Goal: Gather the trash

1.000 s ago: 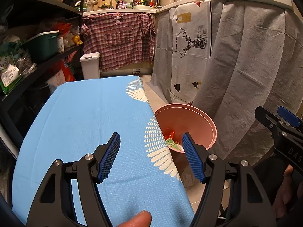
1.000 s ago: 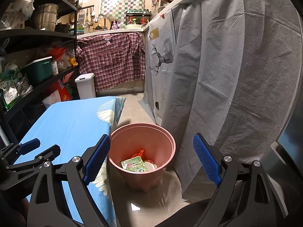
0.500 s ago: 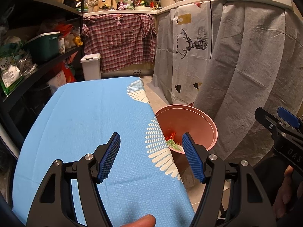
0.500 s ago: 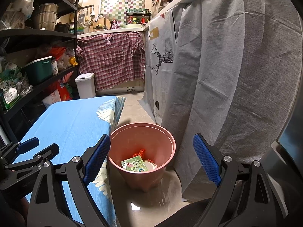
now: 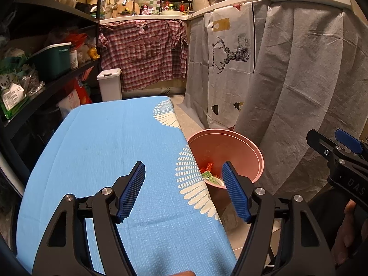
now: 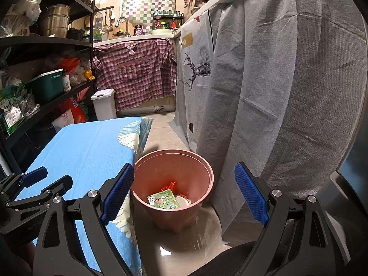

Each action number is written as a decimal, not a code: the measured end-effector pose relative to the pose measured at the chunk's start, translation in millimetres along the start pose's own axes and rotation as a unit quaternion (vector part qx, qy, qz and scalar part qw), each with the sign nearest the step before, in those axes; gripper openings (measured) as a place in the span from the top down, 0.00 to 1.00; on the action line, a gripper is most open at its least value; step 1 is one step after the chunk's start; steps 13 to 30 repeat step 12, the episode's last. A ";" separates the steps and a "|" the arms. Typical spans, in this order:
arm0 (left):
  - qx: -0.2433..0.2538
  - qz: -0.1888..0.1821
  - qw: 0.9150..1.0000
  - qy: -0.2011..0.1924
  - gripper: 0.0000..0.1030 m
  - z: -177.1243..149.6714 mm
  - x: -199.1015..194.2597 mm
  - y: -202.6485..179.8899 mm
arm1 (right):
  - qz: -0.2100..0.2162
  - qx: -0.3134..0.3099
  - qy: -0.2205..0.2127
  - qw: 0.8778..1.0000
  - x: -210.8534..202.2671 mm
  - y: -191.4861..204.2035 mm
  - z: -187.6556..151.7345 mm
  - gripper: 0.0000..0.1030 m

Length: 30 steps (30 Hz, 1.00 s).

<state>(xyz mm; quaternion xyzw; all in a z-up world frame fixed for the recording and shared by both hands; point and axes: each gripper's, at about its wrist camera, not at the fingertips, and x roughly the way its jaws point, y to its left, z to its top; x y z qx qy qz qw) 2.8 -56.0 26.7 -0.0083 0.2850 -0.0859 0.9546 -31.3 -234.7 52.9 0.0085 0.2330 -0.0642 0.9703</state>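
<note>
Both grippers, left (image 5: 183, 192) and right (image 6: 184, 195), hold their fingers spread wide and empty. Trash (image 6: 166, 199) lies inside the bin (image 6: 202, 161), which stands on the floor just beside the tabletop (image 5: 110, 142), likely for easy dropping.

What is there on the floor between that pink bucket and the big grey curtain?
Nothing: in the right wrist view only bare floor tile separates the pink bucket from the grey curtain.
</note>
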 end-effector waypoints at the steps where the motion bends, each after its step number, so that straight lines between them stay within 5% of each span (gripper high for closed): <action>1: -0.001 0.001 1.000 -0.002 0.30 0.2 -0.5 0.4 | 0.000 0.000 0.000 1.000 0.1 0.0 0.0 0.15; 30: 0.002 0.002 1.000 -0.001 0.29 0.1 -1.0 -3.3 | 0.000 0.000 0.000 1.000 0.1 0.1 0.0 0.15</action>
